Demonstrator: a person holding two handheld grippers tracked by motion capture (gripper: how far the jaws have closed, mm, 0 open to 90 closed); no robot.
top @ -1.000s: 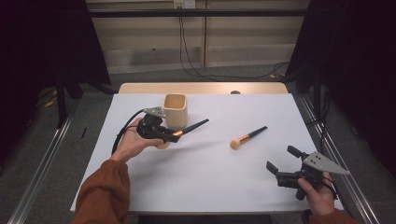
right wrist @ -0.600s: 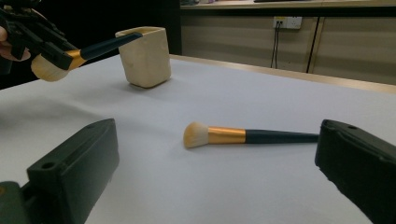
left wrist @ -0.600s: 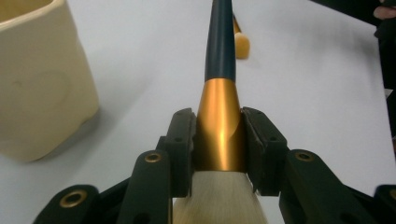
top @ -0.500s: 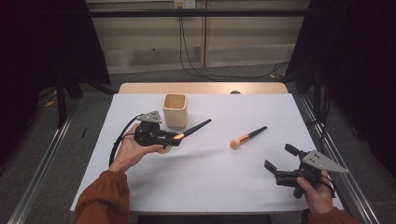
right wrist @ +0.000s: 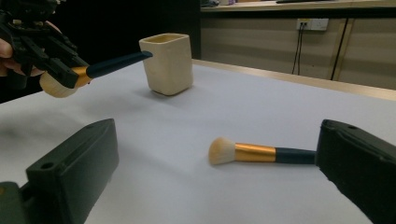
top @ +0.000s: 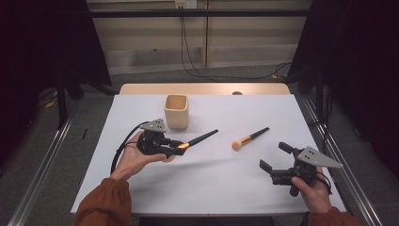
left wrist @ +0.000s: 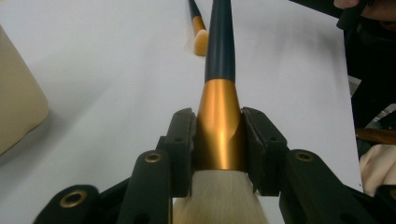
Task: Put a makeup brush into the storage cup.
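Two makeup brushes with dark handles and gold ferrules are out on the white table [top: 211, 188]. The larger brush [top: 200, 140] is clamped at its ferrule by the left gripper [top: 176, 148], held clear above the tabletop; its pale bristle head is half hidden under the jaws in the high view and cut off at the bottom edge in the left gripper view, and its handle tip runs out of that view at the top. In the right gripper view its handle crosses in front of the cream, square-sided cup [right wrist: 167, 63], hiding part of the cup's rim. The smaller brush [top: 250, 138] lies flat on the table, well apart from the cup, bristle end toward the person; in the right gripper view the far jaw covers the end of its handle. The right gripper [top: 274, 164] hangs near the table's right front corner, jaws spread wide and holding nothing. Cables on the floor beyond the table are hard to trace.
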